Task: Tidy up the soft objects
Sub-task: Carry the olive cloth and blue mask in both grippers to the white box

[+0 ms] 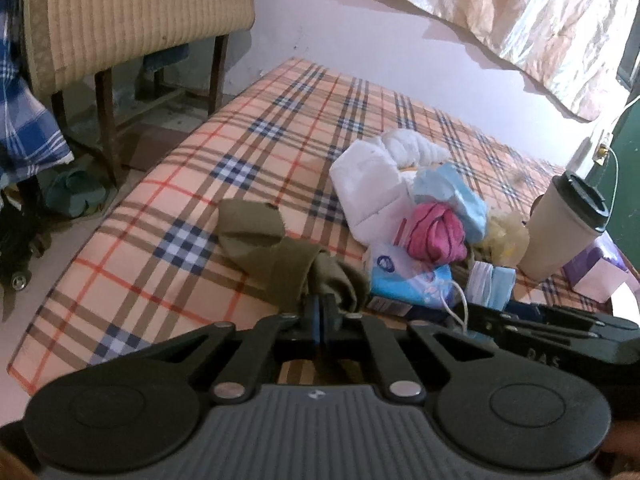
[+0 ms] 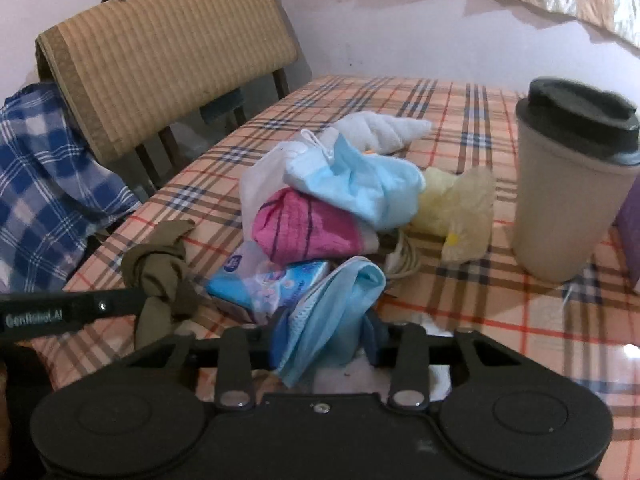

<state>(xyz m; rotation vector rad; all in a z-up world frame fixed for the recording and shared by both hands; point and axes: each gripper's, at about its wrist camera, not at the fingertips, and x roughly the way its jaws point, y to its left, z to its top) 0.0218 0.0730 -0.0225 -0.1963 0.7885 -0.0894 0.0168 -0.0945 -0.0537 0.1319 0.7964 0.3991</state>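
The left gripper (image 1: 320, 314) was clamped tight on the knotted olive cloth (image 1: 276, 248) at the near edge of the checked table (image 1: 168, 184), while the right gripper (image 2: 326, 344) had a blue face mask (image 2: 336, 312) bunched between its jaws, apparently gripped. Hardly begun, I'd say: the pink cloth (image 2: 304, 232), white towel (image 2: 384, 128), tissue pack (image 2: 264, 280) and another mask (image 2: 360, 180) sat heaped mid-table beside the lidded cup (image 2: 572, 184).

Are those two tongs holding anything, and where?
Left tongs pinch the olive cloth at its near end. Right tongs clasp a blue face mask mid-bunch.
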